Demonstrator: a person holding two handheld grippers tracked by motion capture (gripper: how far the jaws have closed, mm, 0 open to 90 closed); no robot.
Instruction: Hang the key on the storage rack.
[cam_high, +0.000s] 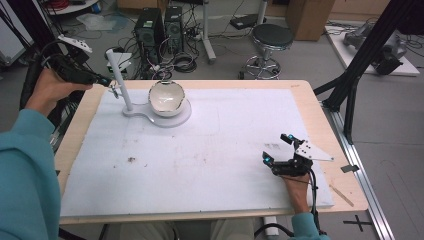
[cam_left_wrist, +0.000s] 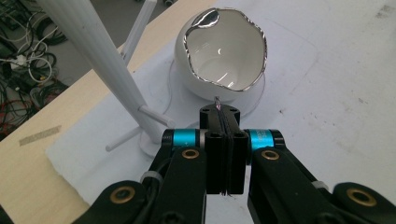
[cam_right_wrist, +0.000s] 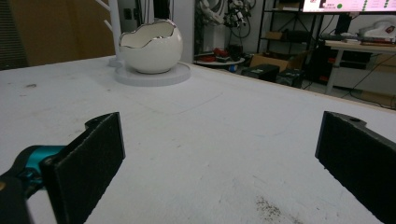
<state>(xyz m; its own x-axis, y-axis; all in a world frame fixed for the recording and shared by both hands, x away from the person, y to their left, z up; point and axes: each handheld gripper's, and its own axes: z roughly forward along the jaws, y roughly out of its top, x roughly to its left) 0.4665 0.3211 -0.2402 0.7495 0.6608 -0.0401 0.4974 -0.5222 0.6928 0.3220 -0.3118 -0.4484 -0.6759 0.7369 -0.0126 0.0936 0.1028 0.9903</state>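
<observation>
While the left gripper (cam_high: 111, 86) hovers beside the white stand's post (cam_high: 120, 80) at the far left of the table, the high view places the step in hand: a small item, pinched in its tips, is being carried to the stand, probably to hang on a peg. The egg-shaped bowl (cam_high: 166, 98) sits on the stand's round base (cam_high: 184, 116). The right gripper (cam_high: 280, 150) rests on the white mat (cam_high: 210, 165), well apart, near the right edge.

Left gripper view: jaws fully together, clamping a thin metallic piece (cam_left_wrist: 217, 103) that juts from the tips; what it is cannot be told. A short peg (cam_left_wrist: 156, 115) on the post lies just to the left, the bowl straight ahead. The next move likely calls for a small sideways shift and fine alignment with that peg.

Right gripper view: jaws spread wide, nothing between them, bare mat below; bowl and stand far ahead.
</observation>
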